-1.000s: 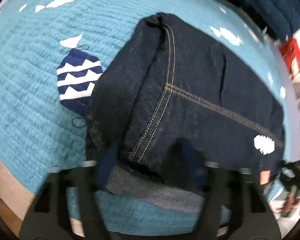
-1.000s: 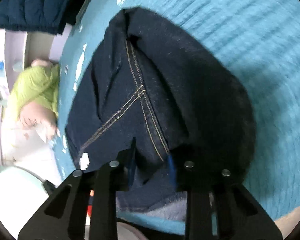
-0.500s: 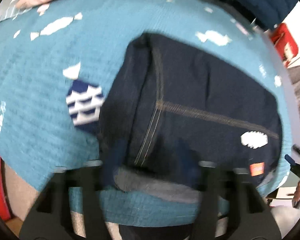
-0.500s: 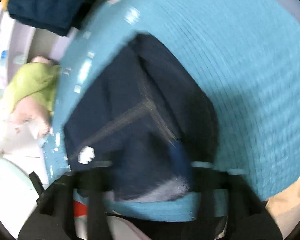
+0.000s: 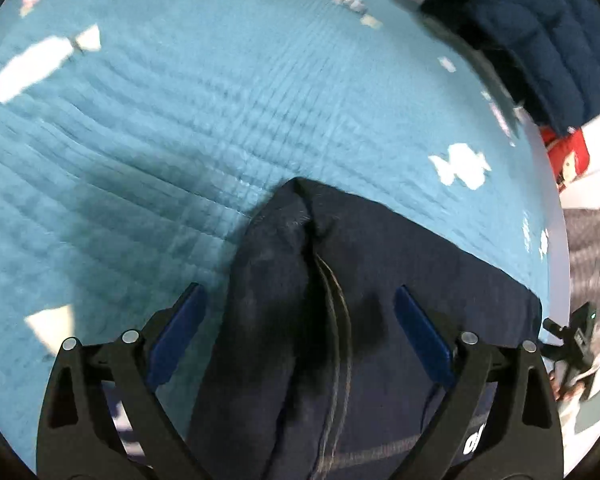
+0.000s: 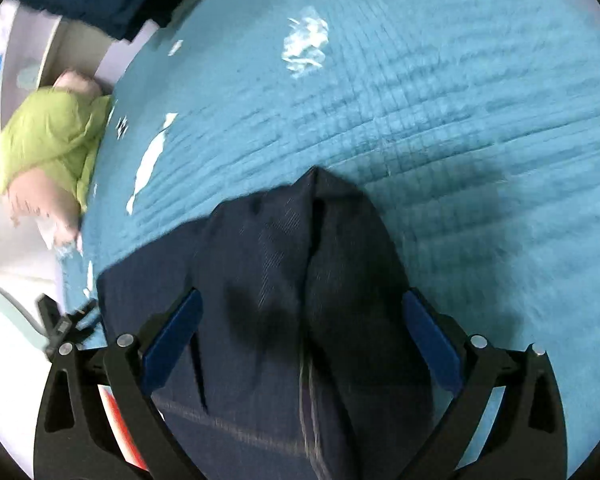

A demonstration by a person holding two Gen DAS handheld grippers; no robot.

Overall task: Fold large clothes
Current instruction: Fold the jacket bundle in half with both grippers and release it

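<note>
Folded dark blue jeans (image 5: 400,280) lie on a teal quilted bedspread (image 5: 180,140). In the left wrist view my left gripper (image 5: 300,320) is open, its blue pads (image 5: 176,332) spread wide on either side of the jeans' seamed fold. In the right wrist view the same jeans (image 6: 268,272) fill the lower middle, and my right gripper (image 6: 300,324) is open too, pads (image 6: 428,340) wide apart over the denim. Neither gripper holds the cloth.
A dark navy quilted item (image 5: 540,40) lies at the bed's far corner. A green garment (image 6: 48,132) and pink cloth (image 6: 40,196) lie beside the bed on the left. A red object (image 5: 568,152) sits off the bed's right edge.
Both grippers have let go of the jeans' edge and opened wide. Both have moved forward over the folded jeans, so the far fold now sits between the fingers.
</note>
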